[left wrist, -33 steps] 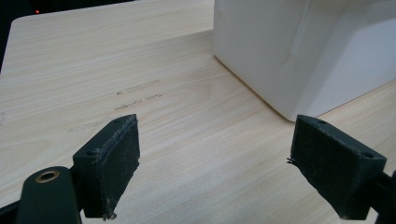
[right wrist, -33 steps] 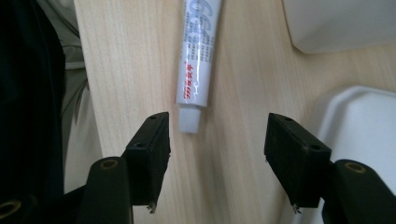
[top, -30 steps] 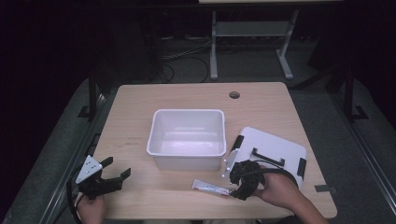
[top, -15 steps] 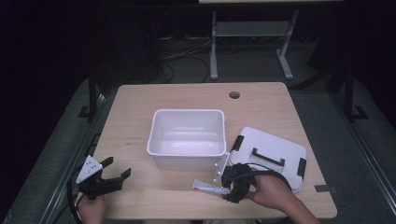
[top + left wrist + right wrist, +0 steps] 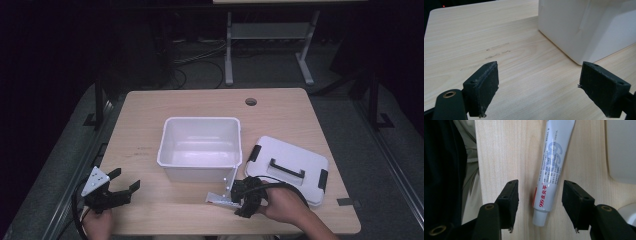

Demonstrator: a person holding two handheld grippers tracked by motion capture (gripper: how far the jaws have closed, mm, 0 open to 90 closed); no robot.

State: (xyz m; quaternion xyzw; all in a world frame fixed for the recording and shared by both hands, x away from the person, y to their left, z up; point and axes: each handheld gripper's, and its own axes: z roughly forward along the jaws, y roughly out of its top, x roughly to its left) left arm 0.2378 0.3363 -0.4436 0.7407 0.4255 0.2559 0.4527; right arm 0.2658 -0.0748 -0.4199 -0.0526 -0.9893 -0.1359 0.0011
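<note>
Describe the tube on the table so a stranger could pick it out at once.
Start at the open white bin mid-table and drop to the table's near edge. Beside the bin's near right corner lies a slim tube, between the right gripper's open jaws: white, with red lettering.

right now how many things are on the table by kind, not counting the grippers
bin: 1, white, open top
lid: 1, white with black handle and clips
tube: 1, white, lying between the open jaws of the right gripper
total: 3
</note>
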